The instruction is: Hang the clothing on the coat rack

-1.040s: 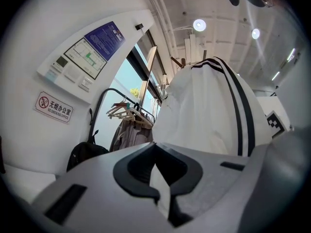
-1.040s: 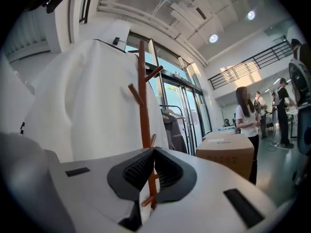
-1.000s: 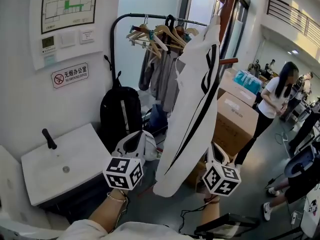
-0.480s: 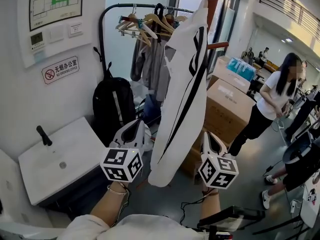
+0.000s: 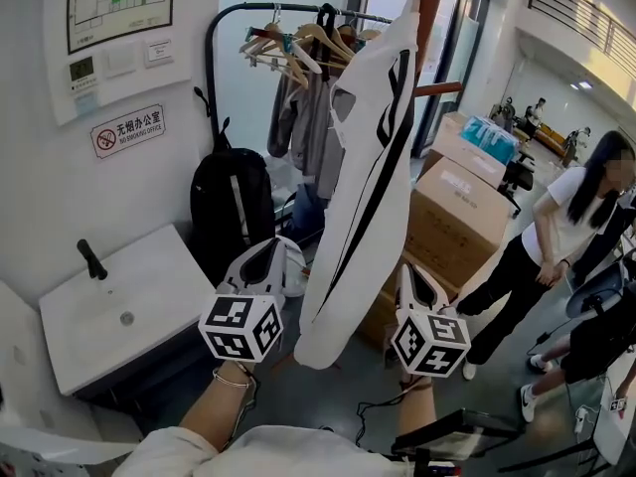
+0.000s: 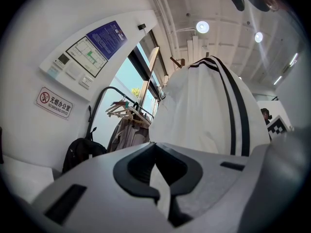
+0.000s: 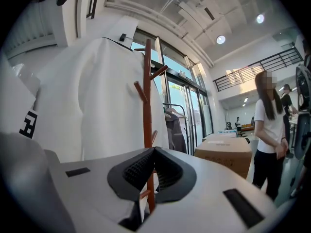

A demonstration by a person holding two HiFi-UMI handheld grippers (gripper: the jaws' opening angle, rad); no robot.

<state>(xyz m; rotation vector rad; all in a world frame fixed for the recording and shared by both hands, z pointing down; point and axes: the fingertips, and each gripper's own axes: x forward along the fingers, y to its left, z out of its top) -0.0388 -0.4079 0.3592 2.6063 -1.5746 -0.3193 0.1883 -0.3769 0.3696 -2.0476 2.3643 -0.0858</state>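
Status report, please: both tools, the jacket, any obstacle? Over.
Left tool shut, empty. Right tool shut, empty. White jacket hanging on wooden coat rack. Cardboard boxes beside rack, no obstacle.

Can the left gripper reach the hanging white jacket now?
Probably yes: the white jacket hangs right beside the left gripper, with nothing between them, though its jaws are shut.

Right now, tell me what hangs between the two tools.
The white jacket, hung on the wooden rack, drops between the left tool and the right tool; the head view shows it.
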